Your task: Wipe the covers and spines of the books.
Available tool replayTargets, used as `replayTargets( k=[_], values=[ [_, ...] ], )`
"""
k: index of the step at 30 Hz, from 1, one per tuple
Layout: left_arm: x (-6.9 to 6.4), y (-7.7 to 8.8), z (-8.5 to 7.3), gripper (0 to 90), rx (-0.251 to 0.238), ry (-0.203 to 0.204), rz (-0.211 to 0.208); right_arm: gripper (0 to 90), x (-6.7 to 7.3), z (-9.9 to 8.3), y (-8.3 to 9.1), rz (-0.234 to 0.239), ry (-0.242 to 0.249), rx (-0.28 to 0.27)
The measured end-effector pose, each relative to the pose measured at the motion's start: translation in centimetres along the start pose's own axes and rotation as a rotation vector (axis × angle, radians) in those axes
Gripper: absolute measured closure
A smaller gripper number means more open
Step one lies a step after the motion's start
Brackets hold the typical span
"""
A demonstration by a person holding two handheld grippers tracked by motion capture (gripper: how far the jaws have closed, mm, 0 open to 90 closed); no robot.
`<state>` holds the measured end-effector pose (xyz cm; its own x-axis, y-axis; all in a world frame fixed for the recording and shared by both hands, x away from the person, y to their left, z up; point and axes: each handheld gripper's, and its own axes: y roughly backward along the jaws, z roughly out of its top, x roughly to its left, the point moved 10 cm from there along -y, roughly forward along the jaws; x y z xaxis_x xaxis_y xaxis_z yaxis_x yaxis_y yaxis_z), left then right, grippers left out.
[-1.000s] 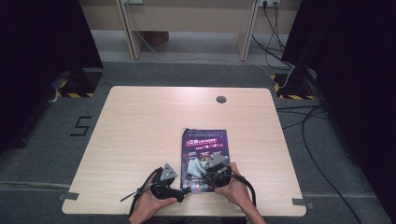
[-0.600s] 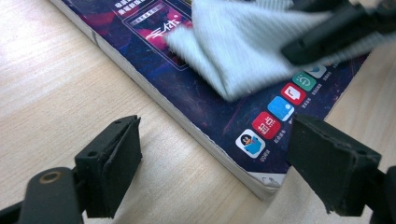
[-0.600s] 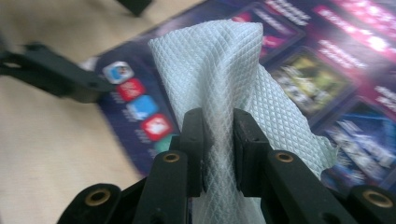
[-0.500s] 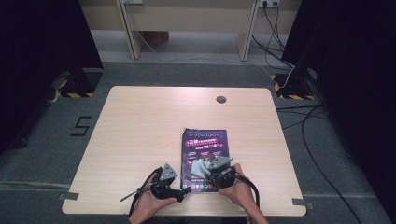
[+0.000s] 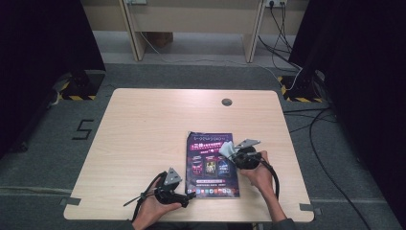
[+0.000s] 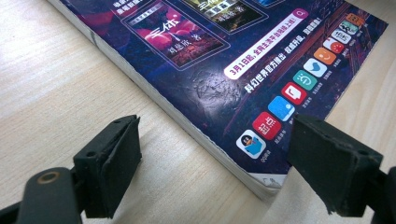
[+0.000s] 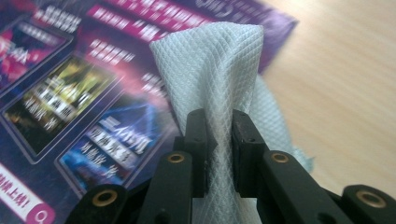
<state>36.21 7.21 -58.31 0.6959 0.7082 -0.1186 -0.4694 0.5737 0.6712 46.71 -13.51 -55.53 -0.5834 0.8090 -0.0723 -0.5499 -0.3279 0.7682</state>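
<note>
A dark purple book (image 5: 210, 167) lies flat on the wooden table (image 5: 143, 134), near its front edge. My right gripper (image 5: 231, 151) hovers over the book's right edge, shut on a white quilted cloth (image 5: 226, 147). In the right gripper view the cloth (image 7: 215, 60) stands up between the two pads of the right gripper (image 7: 219, 140), which have just been closing tighter on it. My left gripper (image 5: 190, 195) rests at the book's near left corner. In the left gripper view that gripper (image 6: 219, 163) is open, with the corner of the book (image 6: 210, 56) lying between its jaws, untouched.
A round cable hole (image 5: 227, 102) sits at the table's far middle. Bare wood stretches left of and beyond the book. Cables (image 5: 316, 143) trail across the floor on the right, and desk legs (image 5: 134, 28) stand behind the table.
My right gripper has carried the cloth from the lower middle of the cover to the right and farther away, to the book's right edge. The left gripper has stayed put.
</note>
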Motion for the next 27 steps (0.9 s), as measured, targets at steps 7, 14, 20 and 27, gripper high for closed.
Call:
replayTargets(
  k=[7,14,20,27],
  values=[
    [0.0,0.0,0.0,16.3,0.001,-0.001,-0.002,79.5,-5.4,-0.2,3.1,-0.12,-0.09,-0.048],
    [0.0,0.0,0.0,16.4,-0.001,0.002,-0.003,79.0,-9.1,-4.0,2.6,-0.193,-0.155,0.055],
    [0.0,0.0,0.0,16.5,-0.001,-0.001,-0.003,75.5,-9.0,-5.3,1.5,-0.163,-0.177,0.112],
    [0.0,0.0,0.1,16.7,0.002,0.001,-0.012,61.9,-9.3,-4.4,2.2,-0.18,-0.229,0.048]
  ],
)
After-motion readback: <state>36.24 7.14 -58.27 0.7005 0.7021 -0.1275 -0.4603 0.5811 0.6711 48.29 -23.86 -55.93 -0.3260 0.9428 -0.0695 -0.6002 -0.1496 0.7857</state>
